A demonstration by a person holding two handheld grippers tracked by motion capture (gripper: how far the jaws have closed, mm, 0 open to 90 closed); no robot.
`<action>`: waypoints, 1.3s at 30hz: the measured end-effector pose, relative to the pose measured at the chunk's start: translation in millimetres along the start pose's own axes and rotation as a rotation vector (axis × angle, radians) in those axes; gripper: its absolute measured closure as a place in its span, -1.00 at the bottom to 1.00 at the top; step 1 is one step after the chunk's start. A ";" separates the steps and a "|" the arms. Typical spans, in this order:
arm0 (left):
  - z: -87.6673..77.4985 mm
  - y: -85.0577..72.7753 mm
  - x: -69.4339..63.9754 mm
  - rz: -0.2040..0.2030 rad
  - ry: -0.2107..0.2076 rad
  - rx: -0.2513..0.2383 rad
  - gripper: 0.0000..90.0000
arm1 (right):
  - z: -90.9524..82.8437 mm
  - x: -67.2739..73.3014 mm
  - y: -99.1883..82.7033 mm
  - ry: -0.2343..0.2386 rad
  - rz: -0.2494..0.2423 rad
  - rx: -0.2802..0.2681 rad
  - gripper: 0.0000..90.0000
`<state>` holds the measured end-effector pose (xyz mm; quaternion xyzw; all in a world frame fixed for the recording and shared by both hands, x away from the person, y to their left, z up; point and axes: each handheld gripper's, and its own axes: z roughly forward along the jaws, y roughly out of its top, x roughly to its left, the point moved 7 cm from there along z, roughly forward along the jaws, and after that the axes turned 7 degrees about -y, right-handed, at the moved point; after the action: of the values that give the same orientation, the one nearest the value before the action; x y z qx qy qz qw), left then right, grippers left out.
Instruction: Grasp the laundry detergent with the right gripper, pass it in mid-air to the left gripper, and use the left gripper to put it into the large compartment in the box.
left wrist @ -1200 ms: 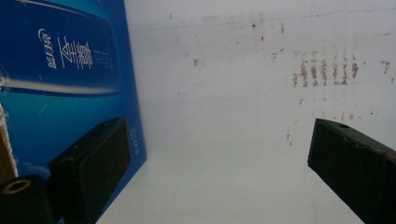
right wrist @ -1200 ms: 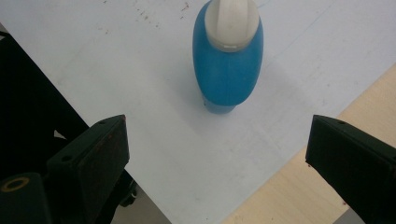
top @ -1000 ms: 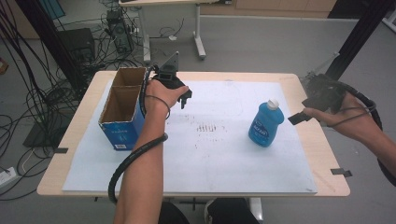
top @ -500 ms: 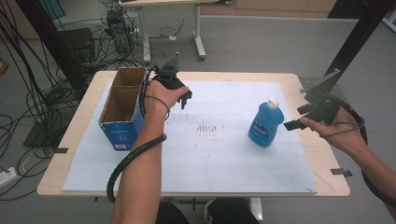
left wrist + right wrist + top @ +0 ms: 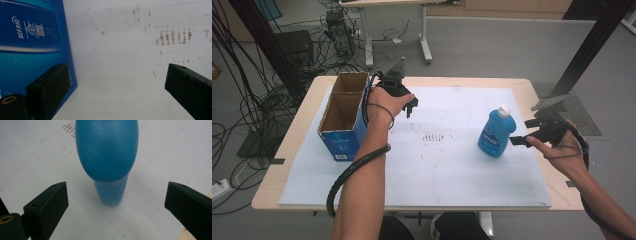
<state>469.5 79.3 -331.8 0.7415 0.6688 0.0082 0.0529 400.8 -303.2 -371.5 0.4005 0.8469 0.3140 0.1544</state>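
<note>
The blue bottle stands upright with its white cap on, toward the right of the white sheet that covers the surface. The right hand-held gripper sits just beside it, jaws spread wide and pointed at its side — in the right gripper view the bottle rises between the two jaws, touching neither. Across the sheet, the left hand-held gripper hangs near the open blue carton, jaws also wide apart and holding nothing — the carton's printed wall lies close by one jaw.
</note>
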 end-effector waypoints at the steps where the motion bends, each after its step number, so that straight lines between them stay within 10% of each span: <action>1: -0.2 -0.2 0.0 -0.001 0.000 0.001 -0.86 | 4.4 1.8 -2.0 -0.001 0.002 -0.011 -0.89; 39: 2.2 -2.6 -0.2 0.007 0.005 0.003 -0.86 | 66.1 15.7 -18.2 -0.047 0.026 -0.245 -0.95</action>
<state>467.0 79.2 -334.2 0.7438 0.6665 0.0093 0.0498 414.3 -272.8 -433.5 0.3968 0.7931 0.4074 0.2180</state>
